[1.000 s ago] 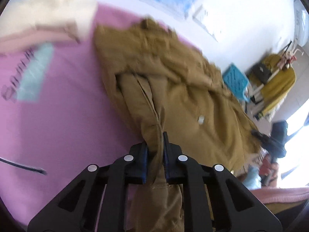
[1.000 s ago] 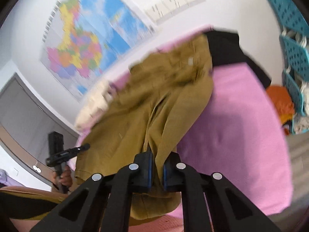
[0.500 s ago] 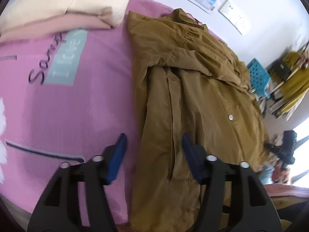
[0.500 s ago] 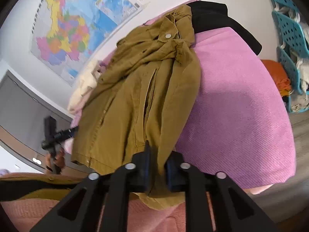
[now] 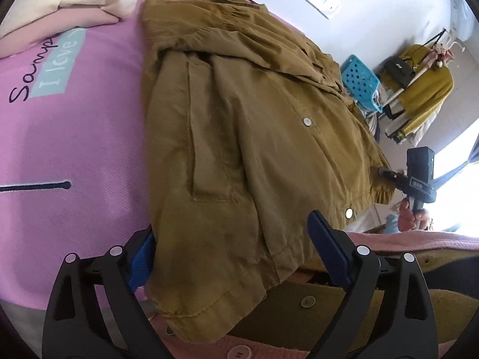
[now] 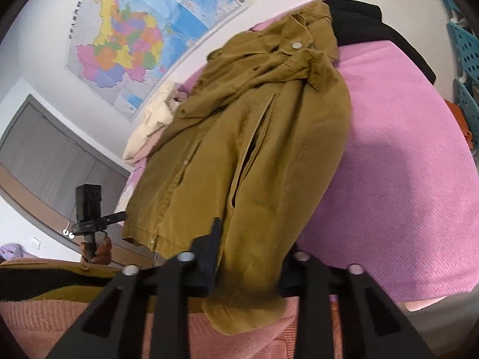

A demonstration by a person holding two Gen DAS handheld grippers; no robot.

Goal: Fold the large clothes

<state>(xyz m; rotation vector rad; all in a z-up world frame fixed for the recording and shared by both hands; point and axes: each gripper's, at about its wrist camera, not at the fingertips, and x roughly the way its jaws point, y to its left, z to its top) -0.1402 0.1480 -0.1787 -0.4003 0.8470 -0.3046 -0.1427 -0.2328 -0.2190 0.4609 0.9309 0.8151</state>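
Left gripper (image 5: pixel 230 254) has just been opening – jaws spread wide, olive jacket (image 5: pixel 254 137) hem lying loose between them, stretching ahead over the pink bed cover (image 5: pixel 74 137). Right gripper (image 6: pixel 248 257) part-open, hem between the jaws (grip uncertain). Risk: hem overhanging the near edge drags the fold askew.

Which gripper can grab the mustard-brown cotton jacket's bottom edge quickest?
Probably right. Both have just been opening, yet the right gripper flanks the hem of the mustard-brown jacket closely; the left gripper stands wide.

Daylight from an overexposed window (image 5: pixel 458 179) lights both views evenly; focus mostly sharp, fisheye bending and dark vignetting at the edges.
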